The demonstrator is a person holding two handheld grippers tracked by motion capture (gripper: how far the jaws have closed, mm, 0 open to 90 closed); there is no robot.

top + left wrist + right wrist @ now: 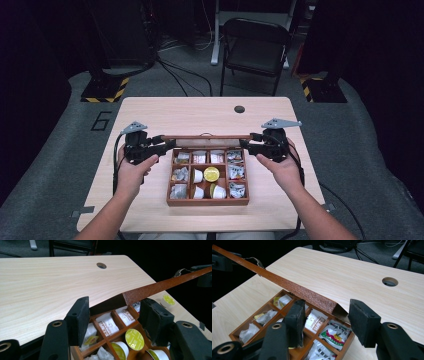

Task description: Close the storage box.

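Across the pale desk [150, 115] we see the wooden box [207, 201], its lid [206, 137] raised at the far edge; our left hand-held gripper [169, 145] and right hand-held gripper [246, 144] each straddle a lid end, grip uncertain.

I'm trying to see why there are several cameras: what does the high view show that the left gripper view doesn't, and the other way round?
The high view adds the person's left hand and right hand, the whole wooden box and a painted 6 on the floor. The left gripper view adds its black pads close up, flanking the raised lid, and print on the sachets. Shared: lid, yellow-topped cups, table and its hole.
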